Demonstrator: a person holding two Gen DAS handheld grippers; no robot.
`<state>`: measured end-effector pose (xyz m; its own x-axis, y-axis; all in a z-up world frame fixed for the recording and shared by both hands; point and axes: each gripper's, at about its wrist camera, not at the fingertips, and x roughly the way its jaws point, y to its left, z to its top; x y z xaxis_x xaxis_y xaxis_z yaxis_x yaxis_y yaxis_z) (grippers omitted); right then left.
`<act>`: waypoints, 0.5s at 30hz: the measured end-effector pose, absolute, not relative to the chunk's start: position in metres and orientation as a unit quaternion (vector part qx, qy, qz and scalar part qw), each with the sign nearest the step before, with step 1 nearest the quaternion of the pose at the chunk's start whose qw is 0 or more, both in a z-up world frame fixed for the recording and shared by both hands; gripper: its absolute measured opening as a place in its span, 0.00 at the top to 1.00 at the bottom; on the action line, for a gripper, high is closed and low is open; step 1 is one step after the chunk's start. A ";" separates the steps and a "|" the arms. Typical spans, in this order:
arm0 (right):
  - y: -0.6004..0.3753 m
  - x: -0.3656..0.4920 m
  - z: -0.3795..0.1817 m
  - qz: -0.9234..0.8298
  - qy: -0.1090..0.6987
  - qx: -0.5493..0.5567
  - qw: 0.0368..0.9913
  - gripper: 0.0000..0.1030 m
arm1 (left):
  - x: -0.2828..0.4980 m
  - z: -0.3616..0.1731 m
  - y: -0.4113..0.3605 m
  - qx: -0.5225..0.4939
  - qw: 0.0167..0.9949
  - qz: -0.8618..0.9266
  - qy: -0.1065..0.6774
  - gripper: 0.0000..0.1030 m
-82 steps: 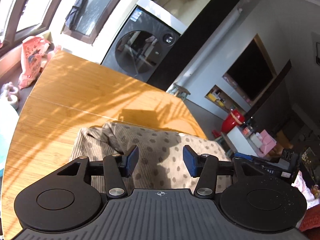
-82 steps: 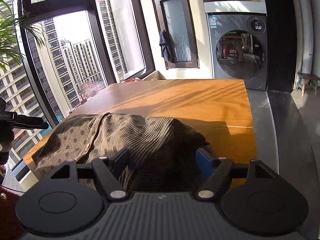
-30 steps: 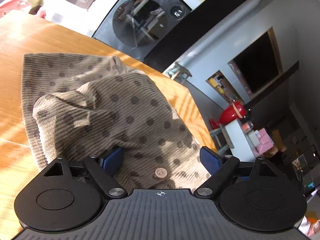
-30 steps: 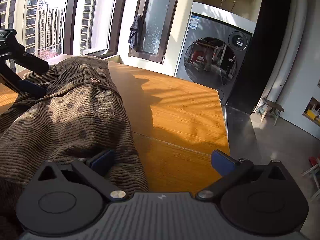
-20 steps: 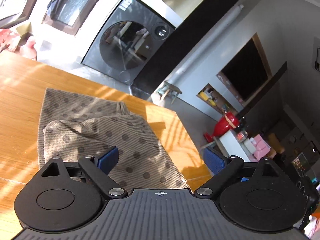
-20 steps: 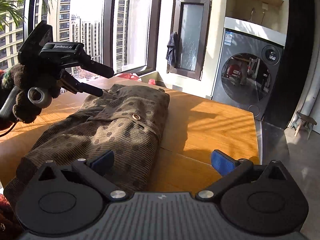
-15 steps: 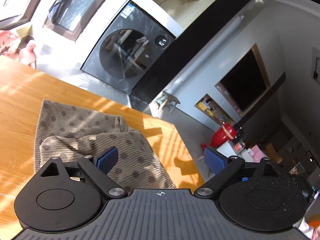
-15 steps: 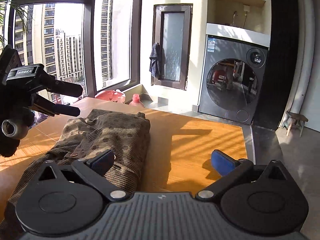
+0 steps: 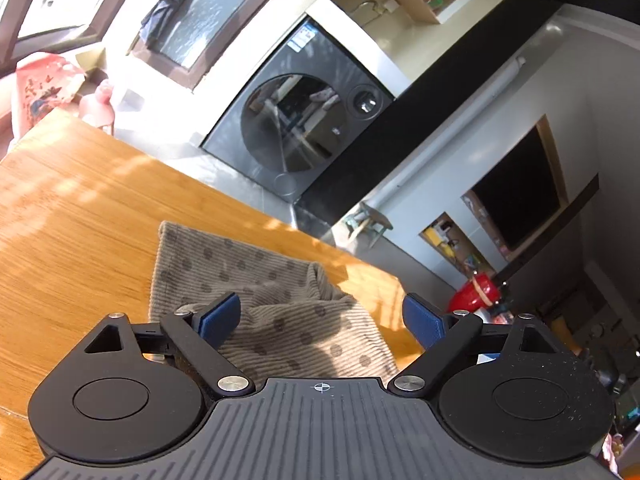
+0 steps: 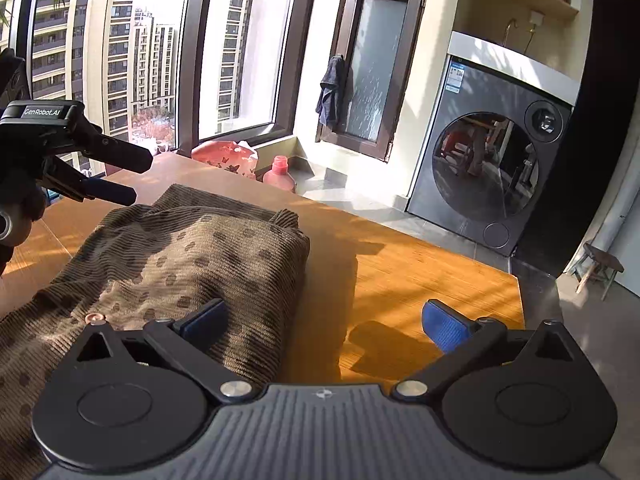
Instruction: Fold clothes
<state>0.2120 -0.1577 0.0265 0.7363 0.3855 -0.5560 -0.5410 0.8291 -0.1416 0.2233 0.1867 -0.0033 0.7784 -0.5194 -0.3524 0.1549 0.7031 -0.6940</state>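
The garment [image 10: 192,264] lies on the table [image 10: 420,276], washing machine [image 10: 492,176] behind.

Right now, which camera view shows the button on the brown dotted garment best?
The right wrist view: the button lies visible on the brown dotted garment. The left wrist view shows only the cloth's far end, no button.

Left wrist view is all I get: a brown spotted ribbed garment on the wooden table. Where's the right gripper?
Observer: The right gripper hovers open at the brown spotted ribbed garment's right edge, one pad over cloth, the other over the bare wooden table.
Operator: Any fastenings showing?
Observer: One round pale button lies face up beside that gripper's left finger.
Operator: Is the cloth compact?
Observer: No, a loose part trails out of the right wrist view at lower left.
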 end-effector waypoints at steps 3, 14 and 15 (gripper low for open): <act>-0.146 0.243 0.032 0.230 0.249 -0.118 0.933 0.00 | 0.218 -0.010 0.176 -0.352 0.853 -0.259 0.285 0.07; -0.117 0.260 -0.010 0.199 0.276 -0.216 0.915 0.00 | 0.187 -0.014 0.148 -0.242 0.886 -0.214 0.332 0.06; -0.124 0.250 -0.003 0.199 0.269 -0.214 0.918 0.00 | 0.179 -0.009 0.147 -0.249 0.884 -0.229 0.324 0.06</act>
